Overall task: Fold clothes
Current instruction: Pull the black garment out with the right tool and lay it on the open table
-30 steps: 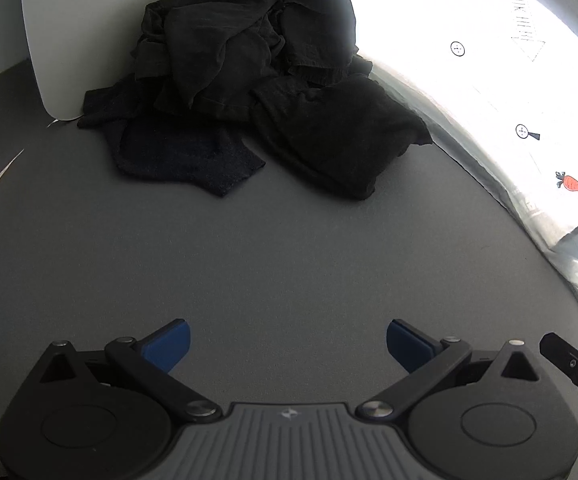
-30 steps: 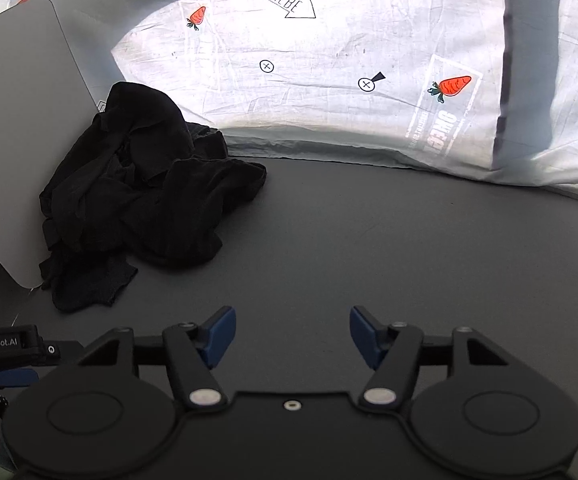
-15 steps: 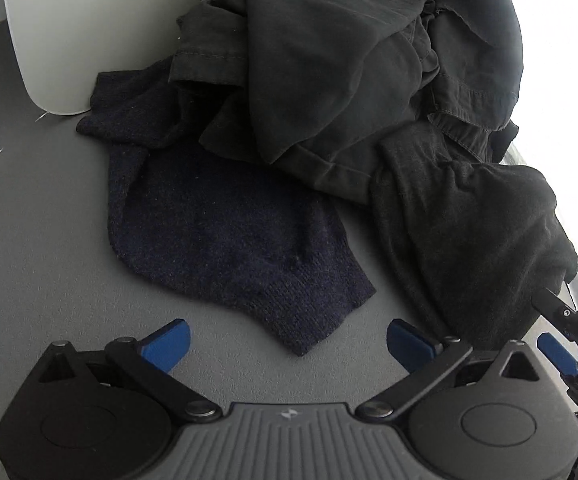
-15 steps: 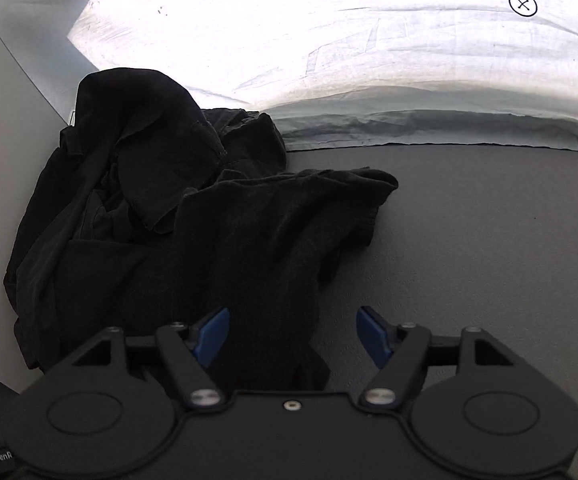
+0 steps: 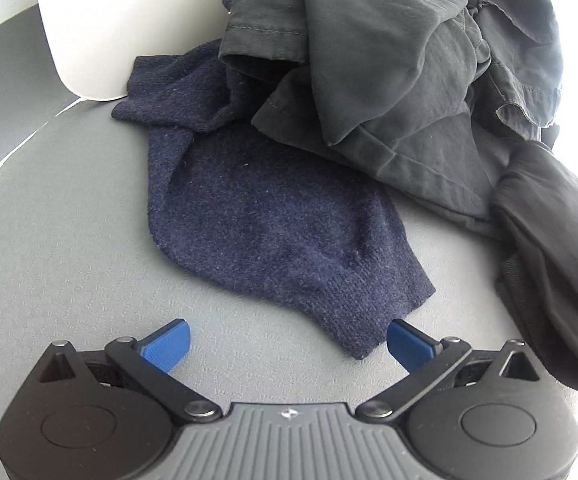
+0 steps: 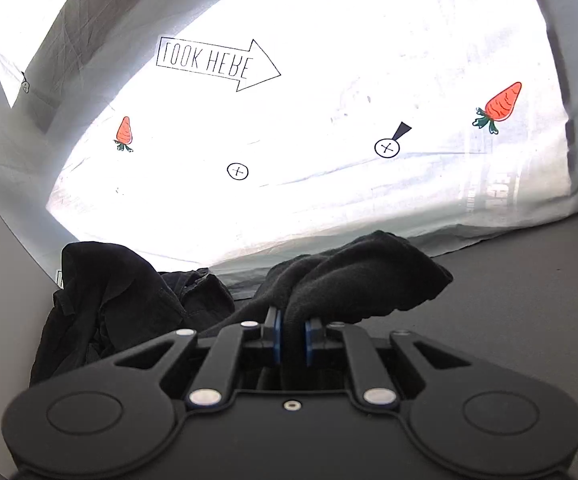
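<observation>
We look down along our left gripper (image 5: 287,344), whose blue-padded jaws stand spread wide over a grey counter (image 5: 69,240) with nothing pressed between them. The ribbed cuff end of a navy knit garment (image 5: 265,228) lies flat on the counter and reaches down between the pads, its tip just beside the pad at 5 o'clock; we cannot tell if it touches. From there the knit runs up toward 12 o'clock, where it disappears under a crumpled heap of dark grey woven clothes (image 5: 409,80) filling the view from 12 to 3 o'clock. A white curved panel (image 5: 109,20) stands at 11 o'clock, touching the far corner of the knit.

Through our right gripper (image 6: 293,340) we see the jaws closing, nearly together, with a thick fold of a black garment (image 6: 353,280) clenched between the blue pads. The gripped cloth rises from the pads and bunches toward 1 o'clock above the counter (image 6: 529,320). More black clothing (image 6: 121,300) sits heaped at 9 o'clock. Behind everything hangs a bright white sheet (image 6: 329,120) printed with carrots, crossed circles and an arrow reading "LOOK HERE".
</observation>
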`<action>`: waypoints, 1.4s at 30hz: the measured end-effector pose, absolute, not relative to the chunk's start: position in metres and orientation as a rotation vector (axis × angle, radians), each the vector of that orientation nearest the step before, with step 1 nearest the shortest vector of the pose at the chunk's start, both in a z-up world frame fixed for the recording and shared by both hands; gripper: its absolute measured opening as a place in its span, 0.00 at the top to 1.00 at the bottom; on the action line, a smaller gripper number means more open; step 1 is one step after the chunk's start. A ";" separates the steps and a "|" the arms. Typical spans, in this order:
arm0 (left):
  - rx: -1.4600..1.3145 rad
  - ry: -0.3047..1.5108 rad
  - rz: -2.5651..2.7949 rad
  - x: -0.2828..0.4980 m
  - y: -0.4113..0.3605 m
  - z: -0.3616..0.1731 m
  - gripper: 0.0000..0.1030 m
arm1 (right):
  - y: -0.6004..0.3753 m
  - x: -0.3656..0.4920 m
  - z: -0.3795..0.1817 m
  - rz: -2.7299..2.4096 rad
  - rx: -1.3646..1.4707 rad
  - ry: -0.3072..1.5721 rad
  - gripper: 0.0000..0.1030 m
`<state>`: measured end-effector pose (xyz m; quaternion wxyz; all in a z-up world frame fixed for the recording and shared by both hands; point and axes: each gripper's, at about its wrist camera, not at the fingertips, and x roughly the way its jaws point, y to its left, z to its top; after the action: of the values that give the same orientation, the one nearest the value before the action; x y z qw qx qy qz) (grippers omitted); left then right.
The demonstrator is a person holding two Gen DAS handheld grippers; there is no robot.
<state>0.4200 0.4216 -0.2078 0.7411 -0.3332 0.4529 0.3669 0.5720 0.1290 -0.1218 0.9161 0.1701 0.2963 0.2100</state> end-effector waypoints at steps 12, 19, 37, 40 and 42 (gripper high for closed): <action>-0.688 0.969 0.574 0.422 0.333 -0.168 0.00 | -0.048 0.465 -0.155 0.131 0.149 0.737 0.89; -0.652 0.995 0.379 0.406 0.234 -0.157 0.00 | -0.138 0.406 -0.143 -0.025 0.032 0.708 0.88; -0.683 1.027 0.290 0.441 0.129 -0.155 0.01 | -0.245 0.412 -0.148 -0.045 0.062 0.854 0.54; -0.679 1.038 0.263 0.474 0.127 -0.161 0.01 | -0.271 0.438 -0.157 -0.096 0.190 0.893 0.54; -0.662 1.046 0.240 0.498 0.124 -0.166 0.05 | -0.280 0.448 -0.165 -0.098 0.279 0.901 0.54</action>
<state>0.4975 0.1236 -0.1655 0.8077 -0.3097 0.4889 0.1123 0.4478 -0.2803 -0.1653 0.8898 0.1341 0.4337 -0.0470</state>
